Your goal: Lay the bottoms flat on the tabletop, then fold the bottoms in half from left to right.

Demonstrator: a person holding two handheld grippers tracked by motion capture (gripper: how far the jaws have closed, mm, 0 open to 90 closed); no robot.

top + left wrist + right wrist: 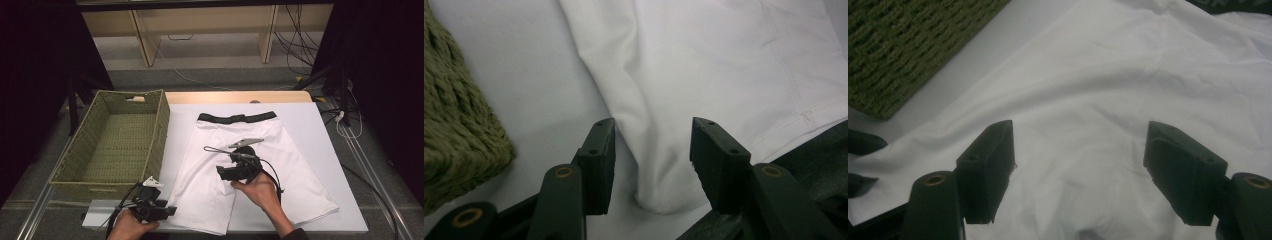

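Between the jaws of the left gripper (651,150) lies the bottom corner of one leg of the white shorts (724,65). The jaws stand partly apart and their pads do not press the cloth; the hem corner rests on the desk (524,65) in the gap. Beside this gripper, at the left of its view, the woven side of the green basket (454,130) is seen.

Under the right gripper (1080,155) the jaws are wide apart, with nothing caught between them. They are above the wrinkled middle part of the shorts, and I cannot tell if they touch the cloth.

From the high view, the left gripper (159,210) is at the near edge of the desk, just beside the near corner of the basket (115,145) and the lower end of the left leg of the shorts (250,145). The right gripper (231,172) is over the middle of the shorts, held by a hand (257,189), and its cable trails back to the right. The shorts lie flat on the white desk (330,150), the dark waistband (237,118) at the far side and both legs pointing to the person. The basket stands at the left of the shorts.
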